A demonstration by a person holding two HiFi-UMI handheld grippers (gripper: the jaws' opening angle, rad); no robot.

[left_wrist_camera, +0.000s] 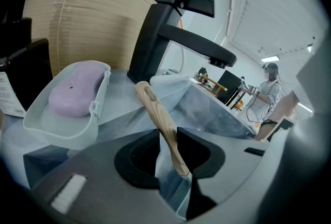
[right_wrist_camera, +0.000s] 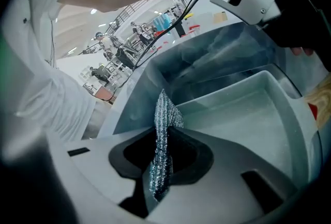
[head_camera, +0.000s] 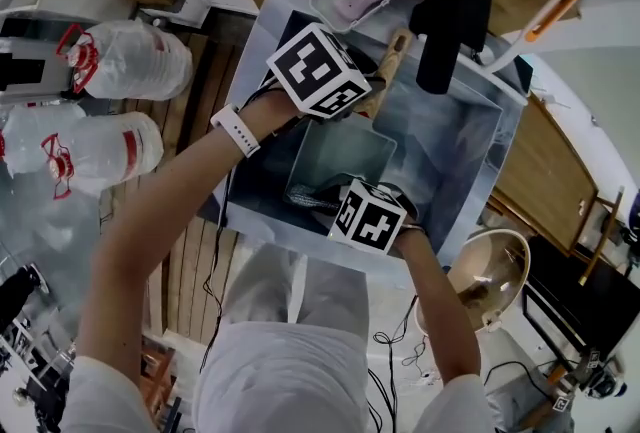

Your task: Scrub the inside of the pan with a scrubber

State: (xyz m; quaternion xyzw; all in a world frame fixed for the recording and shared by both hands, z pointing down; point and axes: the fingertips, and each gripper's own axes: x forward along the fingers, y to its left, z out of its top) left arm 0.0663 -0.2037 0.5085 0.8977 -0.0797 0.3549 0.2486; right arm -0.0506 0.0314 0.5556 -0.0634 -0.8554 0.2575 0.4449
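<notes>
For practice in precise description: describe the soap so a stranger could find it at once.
Find the black faucet at the far edge of the sink. Beside its base sits a pale plastic dish, and the soap lies in it. It is the only lilac, rounded bar; the handle nearby is wooden and long.

I'm getting bright, even overhead light with soft shadows; both gripper views are bending and darkening at the edges, the scrubber (right_wrist_camera: 163, 130) is glinting, and the far background is softening.
</notes>
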